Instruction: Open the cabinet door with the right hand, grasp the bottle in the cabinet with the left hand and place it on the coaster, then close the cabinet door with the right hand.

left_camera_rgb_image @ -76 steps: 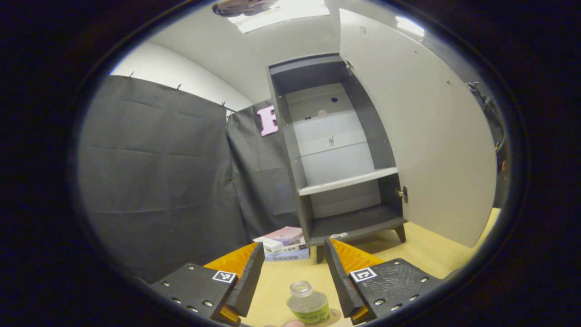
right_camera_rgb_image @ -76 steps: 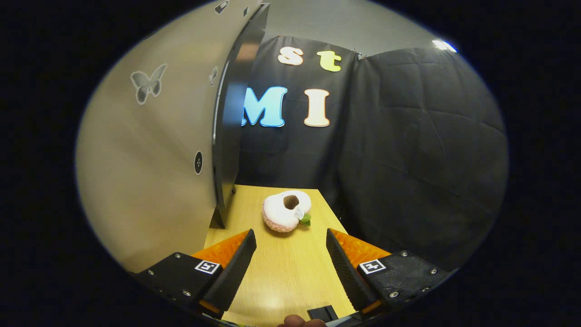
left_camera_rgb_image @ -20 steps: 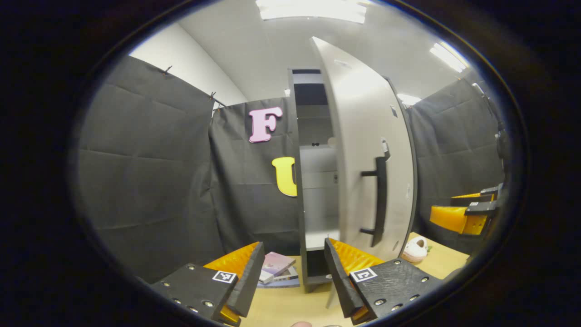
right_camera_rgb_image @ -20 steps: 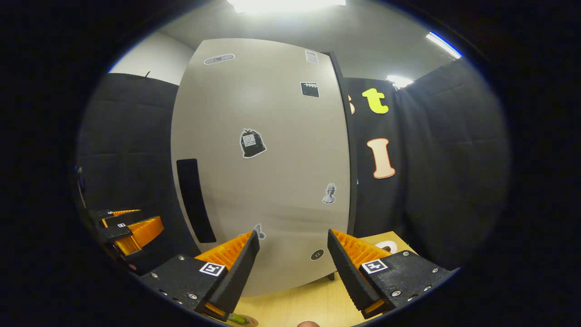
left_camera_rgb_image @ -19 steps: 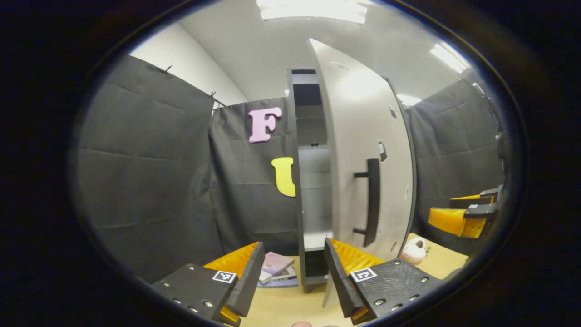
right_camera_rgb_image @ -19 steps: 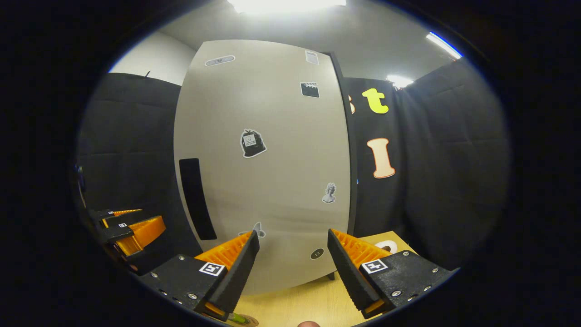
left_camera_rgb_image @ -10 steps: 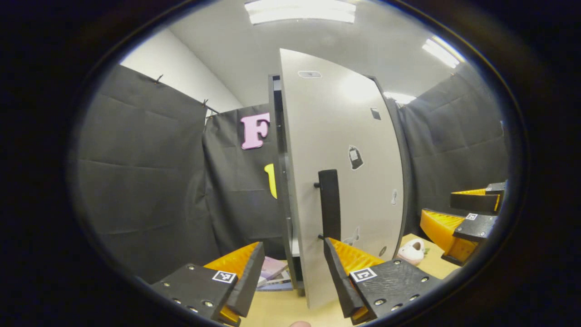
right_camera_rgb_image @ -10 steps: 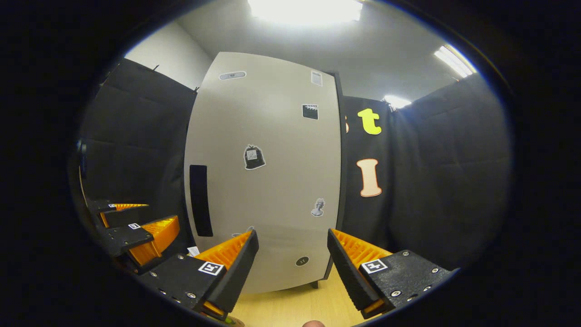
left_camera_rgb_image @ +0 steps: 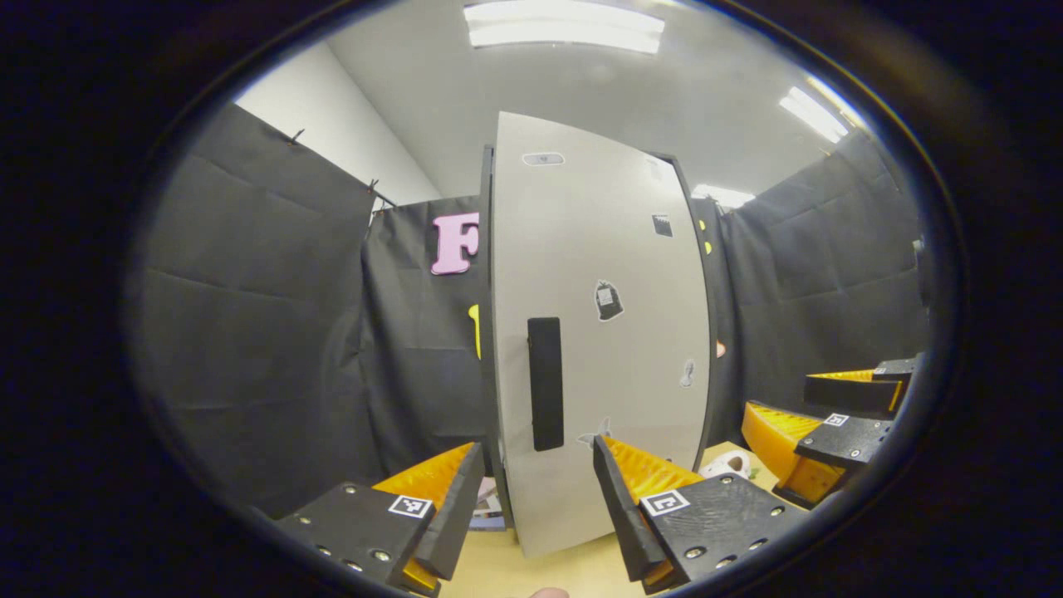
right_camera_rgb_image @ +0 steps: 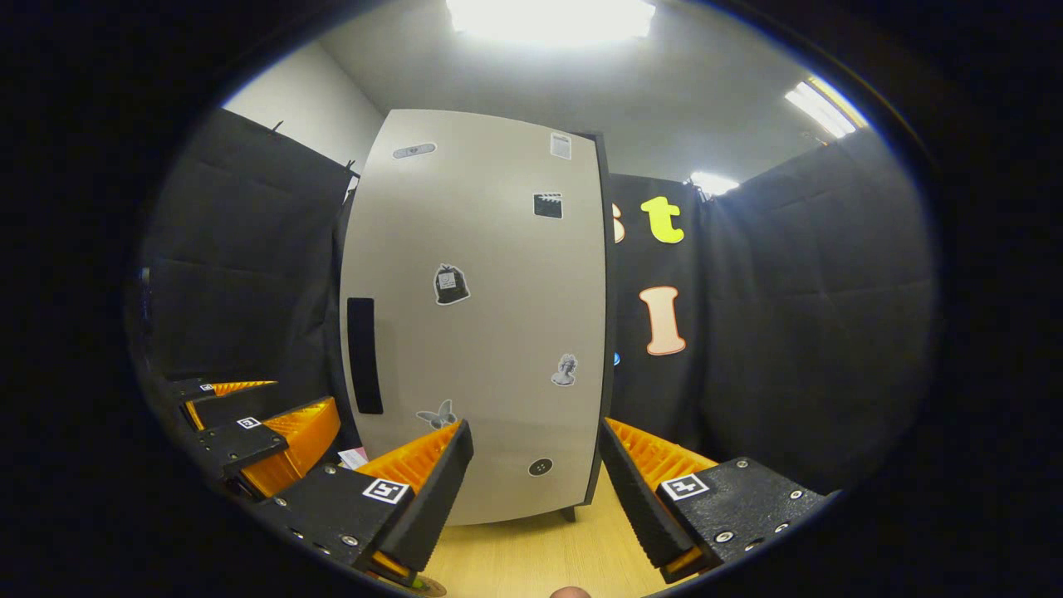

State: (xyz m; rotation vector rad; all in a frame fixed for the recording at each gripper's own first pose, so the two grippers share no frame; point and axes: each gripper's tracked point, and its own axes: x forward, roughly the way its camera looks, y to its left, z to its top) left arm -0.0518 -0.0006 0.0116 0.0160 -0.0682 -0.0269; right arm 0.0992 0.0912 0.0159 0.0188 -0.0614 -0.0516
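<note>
Your left gripper (left_camera_rgb_image: 531, 498) and right gripper (right_camera_rgb_image: 536, 490) both hang with jaws wide and empty, facing the cabinet door (right_camera_rgb_image: 482, 316), which sits flush against the cabinet with its black handle (left_camera_rgb_image: 545, 384) upright. A green sliver of the bottle (right_camera_rgb_image: 428, 586) peeks beneath your right gripper, on the wooden table (right_camera_rgb_image: 531, 556).

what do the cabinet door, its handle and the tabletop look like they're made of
Cabinet door: looks like smooth matte grey laminated board, flat and even, with stickers on it.
Handle: a matte black bar, plastic or painted metal; can't tell which.
Tabletop: pale wood or wood-look laminate, with a faint straight grain.
</note>
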